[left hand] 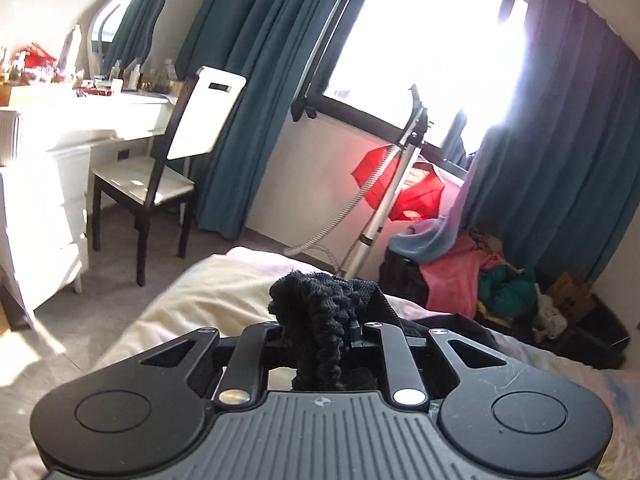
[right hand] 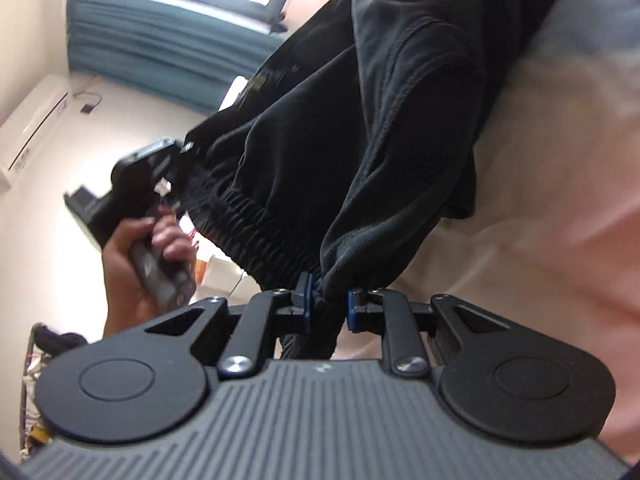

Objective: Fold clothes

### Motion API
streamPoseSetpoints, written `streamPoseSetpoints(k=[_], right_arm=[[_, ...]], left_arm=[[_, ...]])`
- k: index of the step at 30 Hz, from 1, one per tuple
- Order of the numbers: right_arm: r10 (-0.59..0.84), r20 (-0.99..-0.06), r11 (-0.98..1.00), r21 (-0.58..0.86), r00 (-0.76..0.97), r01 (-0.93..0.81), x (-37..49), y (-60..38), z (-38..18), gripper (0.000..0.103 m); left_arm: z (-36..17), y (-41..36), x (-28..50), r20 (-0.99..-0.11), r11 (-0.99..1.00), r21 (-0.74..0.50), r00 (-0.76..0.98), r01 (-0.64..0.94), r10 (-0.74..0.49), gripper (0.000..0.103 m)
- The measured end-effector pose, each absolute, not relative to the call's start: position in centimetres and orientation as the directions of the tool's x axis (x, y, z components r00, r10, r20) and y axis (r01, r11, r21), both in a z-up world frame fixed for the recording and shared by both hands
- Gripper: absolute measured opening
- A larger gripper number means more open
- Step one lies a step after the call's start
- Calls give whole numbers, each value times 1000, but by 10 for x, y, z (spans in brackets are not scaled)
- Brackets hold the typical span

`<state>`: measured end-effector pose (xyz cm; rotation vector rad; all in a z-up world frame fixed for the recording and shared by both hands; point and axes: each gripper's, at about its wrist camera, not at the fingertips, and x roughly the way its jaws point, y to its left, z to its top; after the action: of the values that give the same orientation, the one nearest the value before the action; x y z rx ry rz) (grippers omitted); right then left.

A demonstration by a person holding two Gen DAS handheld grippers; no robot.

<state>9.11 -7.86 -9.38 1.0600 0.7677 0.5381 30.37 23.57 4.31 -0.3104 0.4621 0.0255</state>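
A pair of black trousers (right hand: 360, 120) with an elastic waistband hangs stretched between my two grippers above the bed. My right gripper (right hand: 327, 306) is shut on one end of the gathered waistband, between its blue pads. My left gripper (left hand: 316, 334) is shut on the other end of the waistband, which bunches up over its fingers as ribbed black cloth (left hand: 320, 300). The left gripper also shows in the right wrist view (right hand: 160, 168), held by a hand, clamping the waistband's far end. The trouser legs trail away toward the window.
A cream and pink bedsheet (left hand: 192, 300) lies below. A black chair (left hand: 156, 184) and white dressing table (left hand: 60, 152) stand at the left. A garment steamer pole (left hand: 392, 184), a red cloth (left hand: 416, 192) and a pile of clothes (left hand: 472, 276) sit by the teal curtains (left hand: 248, 100).
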Motion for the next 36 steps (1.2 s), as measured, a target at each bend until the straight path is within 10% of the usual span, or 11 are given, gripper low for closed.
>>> streamPoseSetpoints(k=[13,16,18,21,36], right_arm=[[862,-326,400,908,387,-126,182,79,-144,20],[865,-335,427,882,373,-199,181,73,-128,23],[864,-357,455,855,355,-248,184,72,-116,35],[852,-371,490,811,368,-318,176,69,-100,85],[563,-359,817,378,745,-435,61,-38,27,85]], left_arm=[[-65,345,430,-605,980,-64,789,-188,112,26],[-64,356,424,-606,973,-79,786,-217,126,47],[-55,352,406,-594,971,-77,793,-227,138,66],[-36,331,363,-554,977,-79,823,-199,123,90],[36,196,136,-381,996,-88,924,2,-36,91]])
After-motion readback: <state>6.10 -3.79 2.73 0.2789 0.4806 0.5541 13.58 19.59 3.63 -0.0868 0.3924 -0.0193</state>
